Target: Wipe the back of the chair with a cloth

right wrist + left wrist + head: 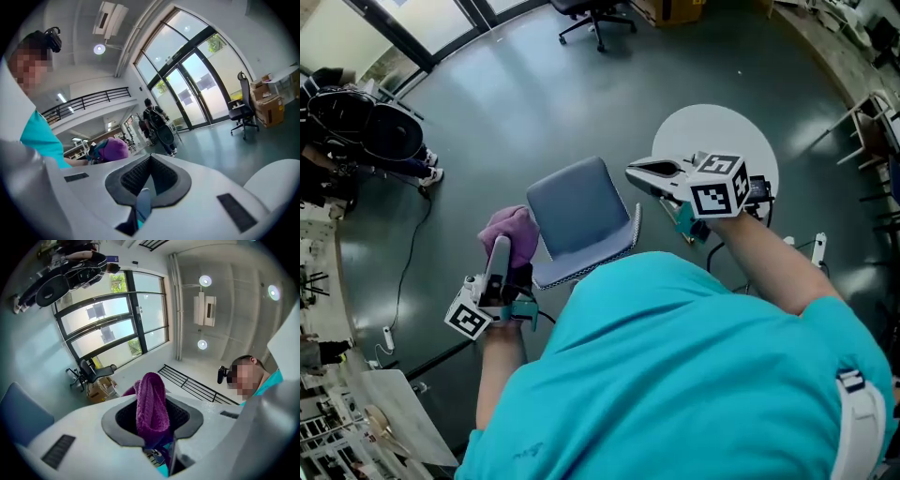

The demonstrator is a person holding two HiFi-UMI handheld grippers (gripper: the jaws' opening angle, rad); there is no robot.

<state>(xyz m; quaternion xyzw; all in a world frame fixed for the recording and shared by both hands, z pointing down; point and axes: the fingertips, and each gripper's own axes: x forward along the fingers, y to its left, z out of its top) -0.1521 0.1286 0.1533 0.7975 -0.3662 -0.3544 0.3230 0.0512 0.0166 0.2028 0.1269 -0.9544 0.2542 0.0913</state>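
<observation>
A chair with a blue-grey padded seat (577,211) and a white rim stands on the floor just in front of me. Its blue padding shows at the lower left of the left gripper view (23,413). My left gripper (500,248) is left of the chair, shut on a bunched purple cloth (510,231). That cloth (152,406) sticks up between the closed jaws of the left gripper (152,397). My right gripper (634,172) hovers over the chair's right side, pointing left, shut and empty. From the right gripper (150,158), the cloth (115,149) appears at the left.
A round white table (717,141) stands right of the chair, under my right arm. A black office chair (595,14) is far ahead. A person with dark gear (366,127) is at the left by the glass wall. A cable (412,244) runs across the grey floor.
</observation>
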